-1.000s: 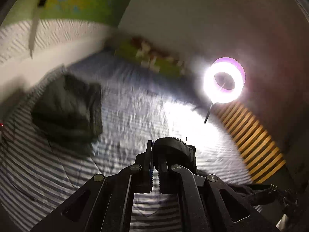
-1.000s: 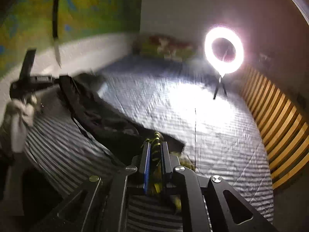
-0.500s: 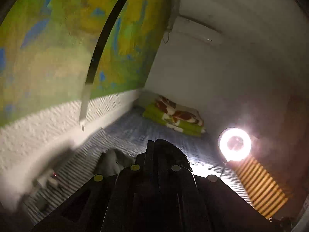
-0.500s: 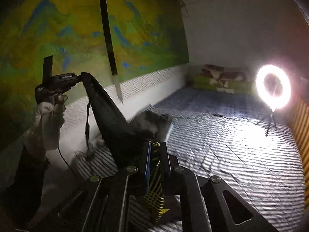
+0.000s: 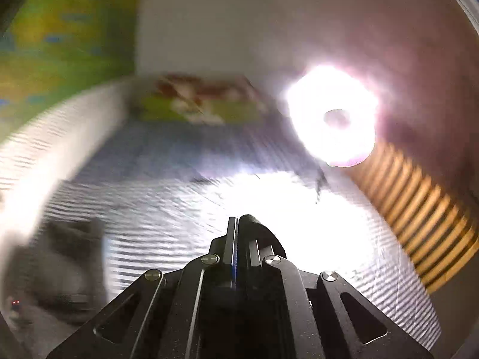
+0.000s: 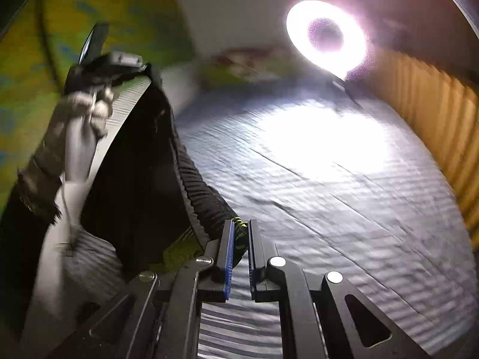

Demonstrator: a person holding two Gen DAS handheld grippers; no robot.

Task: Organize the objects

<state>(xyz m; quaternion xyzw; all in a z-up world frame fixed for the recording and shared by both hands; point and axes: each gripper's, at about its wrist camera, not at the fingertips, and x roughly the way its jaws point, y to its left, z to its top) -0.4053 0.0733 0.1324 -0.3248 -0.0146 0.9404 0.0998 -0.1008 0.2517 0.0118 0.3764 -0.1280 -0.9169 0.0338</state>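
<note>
We hold the black garment (image 6: pixel 140 179) stretched on a slant above the striped bed (image 6: pixel 329 179), left gripper (image 5: pixel 239 224) clamped on its upper corner, right gripper (image 6: pixel 239 230) pinching its lower yellow-trimmed hem (both views blurred).

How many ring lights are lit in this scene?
1. The ring light stands at the far right of the striped mattress, near the slatted wall; the left wrist view shows it too. Others may sit outside the frames.

Motion blur smears the folded blanket (image 5: pixel 203 104) and a dark heap (image 5: pixel 69 257) on the bedding beyond telling.
</note>
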